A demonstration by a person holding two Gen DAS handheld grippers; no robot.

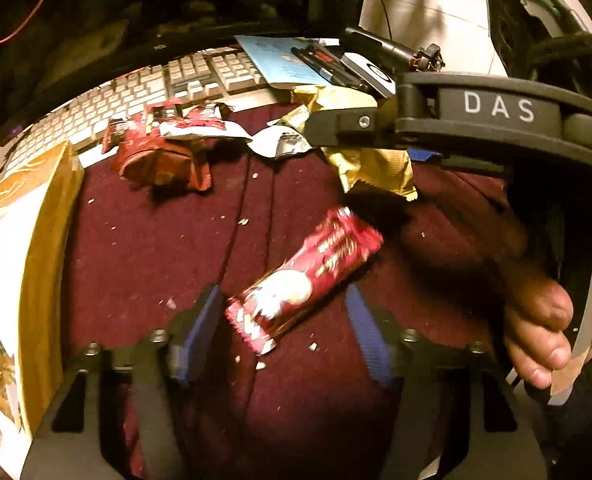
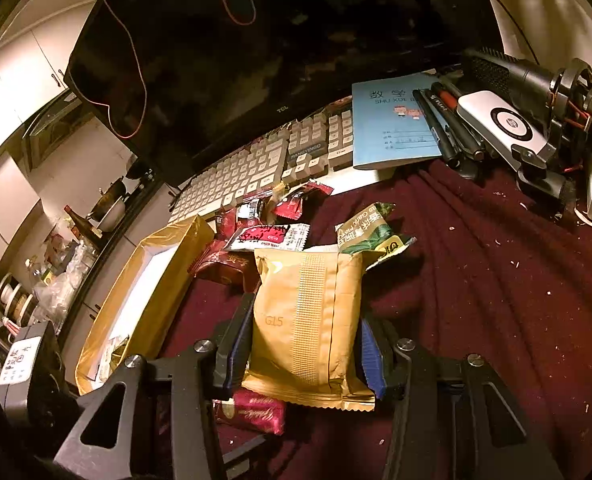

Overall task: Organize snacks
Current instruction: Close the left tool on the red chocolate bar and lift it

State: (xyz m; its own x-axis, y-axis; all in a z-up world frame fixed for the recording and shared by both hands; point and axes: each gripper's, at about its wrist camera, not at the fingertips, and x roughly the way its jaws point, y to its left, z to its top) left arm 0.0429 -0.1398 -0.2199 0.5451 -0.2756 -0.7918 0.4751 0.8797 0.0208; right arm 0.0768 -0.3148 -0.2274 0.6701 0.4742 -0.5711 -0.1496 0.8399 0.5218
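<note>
A dark red cloth (image 2: 476, 280), strewn with crumbs, is spread over the bench before a pale keyboard (image 2: 256, 172), a dark monitor (image 2: 256, 60) and a blue exercise book (image 2: 392, 124), with kitchen shelves seen dimly at the left. A gold snack packet (image 2: 308, 328) is clamped between the fingers of the right gripper (image 2: 302, 354), beside the gold-lined box (image 2: 144, 300). The left gripper (image 1: 284, 336) is held partly open, its fingers apart from a red snack bar (image 1: 304, 280) lying on the cloth between them.

The red cloth (image 2: 496, 288) on the right is open. The snack pile (image 2: 264, 232) and gold box (image 2: 168, 264) block the left.
</note>
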